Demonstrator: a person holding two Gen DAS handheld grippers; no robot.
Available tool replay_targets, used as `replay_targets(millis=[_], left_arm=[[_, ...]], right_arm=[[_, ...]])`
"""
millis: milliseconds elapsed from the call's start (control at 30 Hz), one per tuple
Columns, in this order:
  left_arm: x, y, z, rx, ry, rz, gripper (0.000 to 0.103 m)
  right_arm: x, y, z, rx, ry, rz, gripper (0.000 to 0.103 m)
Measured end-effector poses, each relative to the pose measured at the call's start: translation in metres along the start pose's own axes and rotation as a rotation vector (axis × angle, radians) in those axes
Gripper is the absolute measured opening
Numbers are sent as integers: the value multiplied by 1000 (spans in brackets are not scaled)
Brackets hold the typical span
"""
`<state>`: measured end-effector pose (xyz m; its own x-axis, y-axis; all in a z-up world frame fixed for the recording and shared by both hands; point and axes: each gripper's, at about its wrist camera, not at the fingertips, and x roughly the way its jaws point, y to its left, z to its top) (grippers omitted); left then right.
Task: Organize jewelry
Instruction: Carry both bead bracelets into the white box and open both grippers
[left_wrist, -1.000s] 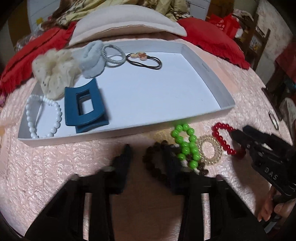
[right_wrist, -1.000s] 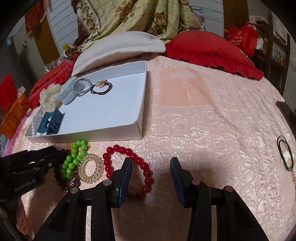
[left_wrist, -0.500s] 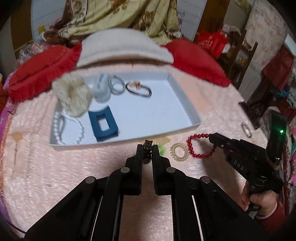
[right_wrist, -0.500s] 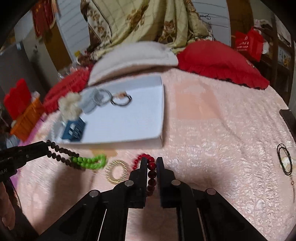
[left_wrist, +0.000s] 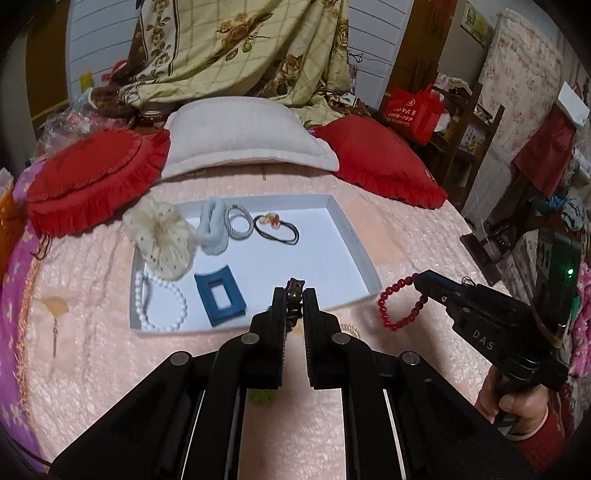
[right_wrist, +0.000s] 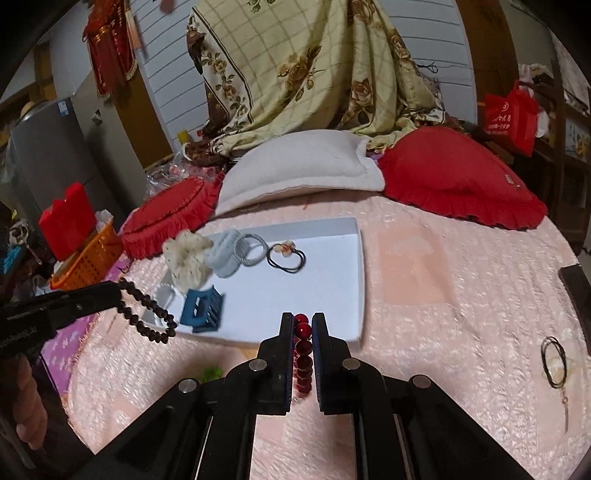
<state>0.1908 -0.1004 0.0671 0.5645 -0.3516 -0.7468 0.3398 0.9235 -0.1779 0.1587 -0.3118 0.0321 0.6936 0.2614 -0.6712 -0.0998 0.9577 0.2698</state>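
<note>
My left gripper (left_wrist: 294, 295) is shut on a dark brown bead bracelet (left_wrist: 294, 291) and holds it above the bed, near the front edge of the white tray (left_wrist: 354, 236). In the right wrist view the brown bracelet (right_wrist: 147, 306) hangs from the left gripper (right_wrist: 118, 291). My right gripper (right_wrist: 303, 325) is shut on a red bead bracelet (right_wrist: 303, 350); in the left wrist view this bracelet (left_wrist: 400, 304) dangles from the right gripper (left_wrist: 419, 282), right of the tray. The tray holds a white pearl bracelet (left_wrist: 159, 302), blue hair claw (left_wrist: 219, 295), scrunchies and hair ties.
A green bead bracelet (right_wrist: 211, 373) and a gold spiral tie (left_wrist: 349, 328) lie on the pink bedspread, mostly hidden by the grippers. Red cushions (left_wrist: 92, 177) and a white pillow (left_wrist: 243, 136) lie behind the tray. A black cord loop (right_wrist: 554, 362) lies at right.
Both grippers closed on their bracelets and lifted them off the bedspread: the left with the brown one, the right with the red one. Both have risen well above the bed.
</note>
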Motion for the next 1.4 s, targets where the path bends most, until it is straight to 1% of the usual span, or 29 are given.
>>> replay_targets(millis=[100,267,433,567,667,733,800,867,933,967,1000,1033,1067,1100,1133,1200,1267,1400], left_arm=[[18,0,13,9,15,16,7],[60,4,31,-3,61,12,7],[99,8,45,-11,90,31,7],[127,20,53,-15,116,73,7],[145,35,55,-30,138,100,7],[155,45,55,-43,150,118,7],[165,52,54,-48,161,143,7],[170,56,52,-56,169,155,8],[172,60,51,-68,184,135,11],[172,60,50,-76,189,120,15],[171,60,50,-83,189,108,22],[168,60,49,-87,188,100,26],[165,59,48,-88,184,94,32],[161,56,48,-86,180,91,35],[157,54,48,-83,176,87,35],[146,51,49,-79,166,83,35],[131,48,49,-81,146,78,35],[85,42,36,-63,79,88,35]], right_arm=[[13,-2,12,16,14,8,9],[47,-10,32,32,50,-18,9],[88,-14,49,85,107,3,9],[113,-4,58,118,137,52,9],[122,5,63,141,127,135,9],[130,5,63,160,135,165,9],[144,4,58,161,164,147,9],[160,-1,51,165,203,107,9],[168,-8,47,177,225,85,9],[171,-11,45,189,235,77,9],[172,-14,44,196,243,69,9],[172,-15,43,198,250,55,14],[171,-16,44,194,250,40,24],[168,-17,44,188,244,30,31],[163,-17,45,182,230,21,42],[148,-16,48,167,193,4,43],[132,-13,49,133,175,5,43],[93,-3,40,35,129,-20,43]])
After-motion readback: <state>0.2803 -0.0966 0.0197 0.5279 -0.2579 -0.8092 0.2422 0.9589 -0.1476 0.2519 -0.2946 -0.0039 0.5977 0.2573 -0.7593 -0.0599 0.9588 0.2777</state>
